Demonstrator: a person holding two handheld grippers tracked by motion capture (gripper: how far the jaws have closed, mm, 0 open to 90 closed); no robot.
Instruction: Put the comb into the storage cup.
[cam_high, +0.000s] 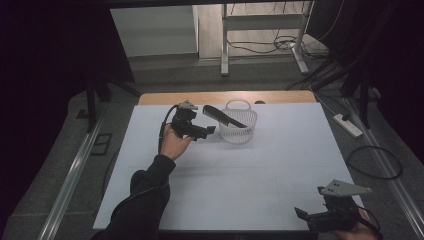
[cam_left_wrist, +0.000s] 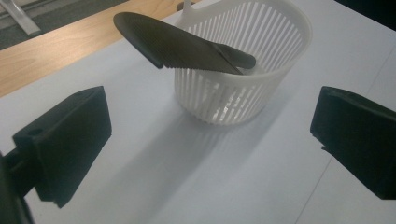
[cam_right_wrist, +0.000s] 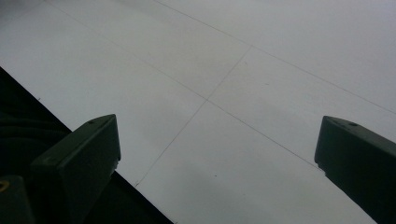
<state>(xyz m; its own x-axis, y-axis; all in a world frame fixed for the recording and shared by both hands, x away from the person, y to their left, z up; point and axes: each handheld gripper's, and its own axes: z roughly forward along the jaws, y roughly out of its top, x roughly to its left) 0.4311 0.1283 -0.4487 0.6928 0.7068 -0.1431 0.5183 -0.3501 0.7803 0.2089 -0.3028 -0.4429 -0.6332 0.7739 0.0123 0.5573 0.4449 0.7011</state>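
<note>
Comb (cam_high: 222, 116) leaning in white basket (cam_high: 239, 127), upper centre of frame. Left gripper (cam_high: 210, 131) hovering beside basket, jaws gaping wide, gripping nothing. Right gripper (cam_high: 302, 214) idling lower right, likewise spread, empty.

the table (cam_high: 280, 165) carries a white sheet that covers most of its top; a strip of bare wood shows along the far edge, at upper centre of the high view. faint grid lines cross the sheet. a white slatted basket (cam_high: 239, 131) stands directly on the sheet, just above centre of the frame, near the wood strip. a black comb (cam_high: 221, 116) rests across the basket rim, clear of the sheet
</note>
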